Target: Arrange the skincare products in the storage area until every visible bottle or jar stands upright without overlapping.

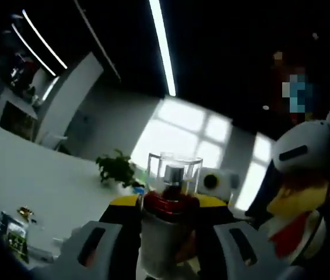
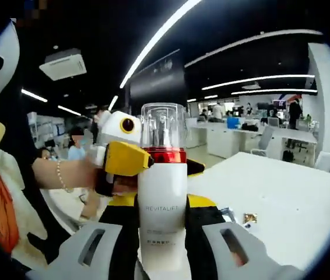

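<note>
— Bottle (image 2: 162, 198) first: where do you have it?

— You hold the white bottle upright between your right gripper (image 2: 162, 248), both jaws pressed against its lower body, well above the white table (image 2: 293, 198). It has a red collar and a clear cap (image 2: 163, 124) over the pump.

— And your left gripper (image 2: 131, 160)?

— In the right gripper view it comes in from the left with a hand (image 2: 86, 175) behind it, and its yellow tip touches the red collar. In the left gripper view your left gripper (image 1: 168, 245) has its jaws on either side of the bottle (image 1: 168, 224), just below the clear cap (image 1: 174, 169). I cannot tell whether they pinch it or only flank it.

— Anything else?

— A small green plant (image 1: 117, 168) sits on the table (image 1: 42, 181) beyond the bottle.
</note>
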Motion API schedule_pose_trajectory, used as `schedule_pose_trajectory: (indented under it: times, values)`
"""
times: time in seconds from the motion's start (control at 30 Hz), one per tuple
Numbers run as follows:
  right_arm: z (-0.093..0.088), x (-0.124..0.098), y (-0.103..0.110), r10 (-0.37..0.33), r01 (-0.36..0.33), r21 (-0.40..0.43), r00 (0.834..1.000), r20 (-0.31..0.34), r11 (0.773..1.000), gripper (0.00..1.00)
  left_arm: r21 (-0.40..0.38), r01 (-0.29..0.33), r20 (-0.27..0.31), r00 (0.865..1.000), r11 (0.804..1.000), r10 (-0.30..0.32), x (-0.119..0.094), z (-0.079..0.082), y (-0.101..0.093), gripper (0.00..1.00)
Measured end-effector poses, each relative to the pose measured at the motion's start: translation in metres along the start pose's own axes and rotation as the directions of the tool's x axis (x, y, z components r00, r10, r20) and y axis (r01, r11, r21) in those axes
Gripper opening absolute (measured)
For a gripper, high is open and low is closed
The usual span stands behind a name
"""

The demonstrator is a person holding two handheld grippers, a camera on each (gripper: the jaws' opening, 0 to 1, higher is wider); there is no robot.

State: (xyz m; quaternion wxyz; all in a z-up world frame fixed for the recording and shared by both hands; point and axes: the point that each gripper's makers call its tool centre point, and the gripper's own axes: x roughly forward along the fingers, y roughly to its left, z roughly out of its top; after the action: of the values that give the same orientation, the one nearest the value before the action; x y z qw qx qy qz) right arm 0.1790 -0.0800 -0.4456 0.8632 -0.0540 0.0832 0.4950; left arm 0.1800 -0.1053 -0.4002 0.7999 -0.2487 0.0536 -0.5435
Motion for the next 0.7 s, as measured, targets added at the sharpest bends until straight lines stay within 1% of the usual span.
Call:
schedule_pose_trajectory:
  times: [0.03,0.07,0.1,0.13,0.2,0.23,0.27,0.3,0.33,0.37,0.4,0.43,0.47,0.5,0.53,0.57,0.6,0.63,0.67,0.7]
  values:
    - [-0.003,-0.001,-0.007,-0.052,0.051,-0.018,0.999,-0.012,0.999,0.28,0.005,-0.06,0.008,0.998,0.998,0.06,0.001,-0.001,0.005,0.28]
    - [-0.004,-0.001,-0.01,-0.069,0.068,-0.033,0.998,-0.016,0.997,0.28,0.012,-0.087,0.009,0.996,0.996,0.087,0.001,-0.002,0.008,0.27]
    - [-0.006,-0.001,-0.013,-0.094,0.093,-0.045,0.995,-0.02,0.995,0.28,0.025,-0.129,0.01,0.992,0.991,0.129,0.002,-0.003,0.011,0.27]
    - [-0.007,-0.001,-0.016,-0.114,0.113,-0.048,0.993,-0.021,0.992,0.28,0.013,-0.159,0.016,0.987,0.987,0.159,0.003,-0.003,0.014,0.26]
    - [-0.008,-0.001,-0.019,-0.14,0.139,-0.059,0.99,-0.021,0.989,0.28,-0.014,-0.199,0.027,0.98,0.98,0.199,0.004,-0.003,0.018,0.25]
    - [-0.007,-0.002,-0.022,-0.163,0.161,-0.078,0.986,-0.019,0.984,0.28,-0.017,-0.231,0.038,0.972,0.973,0.232,0.003,-0.002,0.021,0.24]
    - [-0.007,-0.002,-0.023,-0.169,0.167,-0.092,0.985,-0.019,0.982,0.28,0.001,-0.247,0.044,0.968,0.969,0.247,0.003,-0.002,0.021,0.24]
    - [-0.007,-0.004,-0.026,-0.197,0.193,-0.134,0.98,-0.023,0.972,0.28,0.021,-0.278,0.042,0.96,0.96,0.277,0.004,-0.002,0.023,0.23]
    - [-0.007,-0.004,-0.027,-0.208,0.202,-0.159,0.978,-0.024,0.967,0.28,0.014,-0.289,0.032,0.957,0.957,0.288,0.005,-0.003,0.023,0.24]
    - [-0.006,-0.004,-0.028,-0.226,0.218,-0.191,0.974,-0.022,0.957,0.28,0.005,-0.325,0.033,0.945,0.946,0.325,0.006,-0.003,0.025,0.24]
    - [-0.006,-0.004,-0.027,-0.243,0.232,-0.228,0.97,-0.023,0.946,0.28,0.003,-0.333,0.042,0.942,0.943,0.332,0.007,-0.001,0.025,0.25]
    - [-0.005,-0.004,-0.027,-0.25,0.239,-0.233,0.968,-0.02,0.943,0.28,0.0,-0.355,0.051,0.934,0.935,0.355,0.008,0.0,0.026,0.25]
    - [-0.004,-0.003,-0.026,-0.255,0.245,-0.229,0.967,-0.014,0.942,0.28,-0.003,-0.388,0.056,0.92,0.922,0.387,0.007,0.001,0.029,0.25]
    - [-0.004,-0.003,-0.026,-0.262,0.252,-0.234,0.965,-0.013,0.939,0.28,0.016,-0.431,0.054,0.902,0.902,0.429,0.005,0.0,0.033,0.24]
    - [-0.004,-0.004,-0.026,-0.278,0.265,-0.256,0.96,-0.015,0.929,0.28,0.037,-0.439,0.067,0.898,0.898,0.436,0.006,0.002,0.032,0.24]
    - [-0.005,-0.004,-0.027,-0.287,0.273,-0.262,0.958,-0.017,0.926,0.28,0.051,-0.455,0.056,0.89,0.889,0.452,0.005,0.0,0.032,0.24]
    - [-0.007,-0.004,-0.027,-0.293,0.276,-0.27,0.956,-0.022,0.922,0.28,0.088,-0.464,0.05,0.886,0.881,0.461,0.005,-0.001,0.031,0.24]
    - [-0.008,-0.004,-0.028,-0.292,0.274,-0.27,0.956,-0.027,0.923,0.29,0.127,-0.457,0.041,0.889,0.88,0.456,0.006,-0.002,0.029,0.24]
    - [-0.008,-0.005,-0.028,-0.293,0.276,-0.264,0.956,-0.024,0.924,0.29,0.184,-0.448,0.04,0.893,0.875,0.449,0.007,-0.002,0.026,0.24]
    - [-0.009,-0.006,-0.027,-0.292,0.276,-0.259,0.956,-0.022,0.926,0.29,0.19,-0.443,0.035,0.895,0.876,0.445,0.007,-0.002,0.026,0.24]
